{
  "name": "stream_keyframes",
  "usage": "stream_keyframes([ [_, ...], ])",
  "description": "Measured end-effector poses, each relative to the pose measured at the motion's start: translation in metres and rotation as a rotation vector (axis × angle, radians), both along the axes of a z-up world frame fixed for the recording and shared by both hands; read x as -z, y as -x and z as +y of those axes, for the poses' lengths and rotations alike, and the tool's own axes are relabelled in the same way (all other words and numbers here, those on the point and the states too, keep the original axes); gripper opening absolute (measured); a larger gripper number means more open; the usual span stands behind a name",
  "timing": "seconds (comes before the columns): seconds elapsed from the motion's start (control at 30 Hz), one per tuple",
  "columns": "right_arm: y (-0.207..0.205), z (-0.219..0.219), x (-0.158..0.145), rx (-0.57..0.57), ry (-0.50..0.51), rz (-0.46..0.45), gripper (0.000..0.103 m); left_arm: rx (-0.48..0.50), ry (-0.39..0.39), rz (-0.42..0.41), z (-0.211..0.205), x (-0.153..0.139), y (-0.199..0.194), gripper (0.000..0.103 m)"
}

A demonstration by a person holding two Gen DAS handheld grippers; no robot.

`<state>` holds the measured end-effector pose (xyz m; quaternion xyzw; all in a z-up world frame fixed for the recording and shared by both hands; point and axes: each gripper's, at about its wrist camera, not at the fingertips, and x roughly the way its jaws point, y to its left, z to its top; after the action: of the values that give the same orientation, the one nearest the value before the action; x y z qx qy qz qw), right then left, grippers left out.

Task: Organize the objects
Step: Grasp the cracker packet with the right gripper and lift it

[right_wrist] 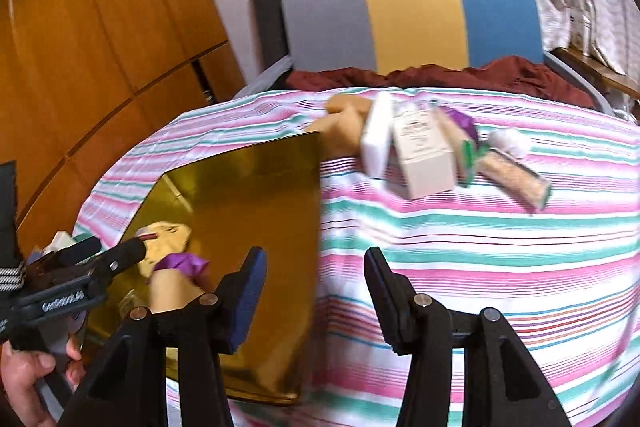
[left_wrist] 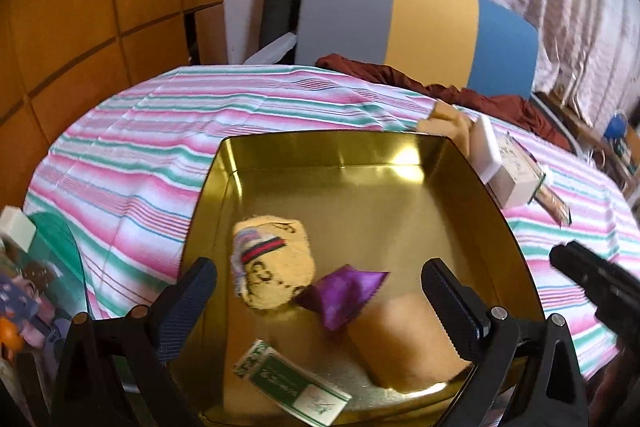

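A gold tin tray lies on the striped tablecloth. In it are a beige patterned pouch, a purple satin pouch, a tan block and a green-and-white packet. My left gripper is open and empty above the tray. My right gripper is open and empty over the cloth at the tray's right edge. Beyond it lie a white box, a white slab, a tan object, a beige packet and a white puff.
A chair with a grey, yellow and blue back stands behind the table, with dark red cloth on it. Wooden cabinets are on the left. Toys and a green item sit at the table's left edge.
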<state>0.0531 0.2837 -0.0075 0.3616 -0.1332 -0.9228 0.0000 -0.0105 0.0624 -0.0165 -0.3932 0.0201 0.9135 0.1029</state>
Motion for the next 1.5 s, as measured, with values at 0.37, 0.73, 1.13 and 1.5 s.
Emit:
stream_keyframes([
  [0.37,-0.009,0.066,0.023,0.122,-0.023,-0.04,0.052,0.117,-0.006,-0.043,0.054,-0.005,-0.006,0.103],
  [0.73,0.01,0.137,0.039,0.176,-0.091,-0.074,0.069,0.289,-0.08,-0.115,0.125,-0.007,-0.018,0.103],
  [1.13,0.096,0.192,0.052,0.002,-0.146,-0.166,0.069,0.365,-0.044,-0.139,0.171,-0.009,-0.023,0.103],
  [1.5,0.098,0.201,0.073,0.01,-0.056,-0.131,0.061,0.359,-0.059,-0.178,0.2,-0.004,0.0,0.103],
])
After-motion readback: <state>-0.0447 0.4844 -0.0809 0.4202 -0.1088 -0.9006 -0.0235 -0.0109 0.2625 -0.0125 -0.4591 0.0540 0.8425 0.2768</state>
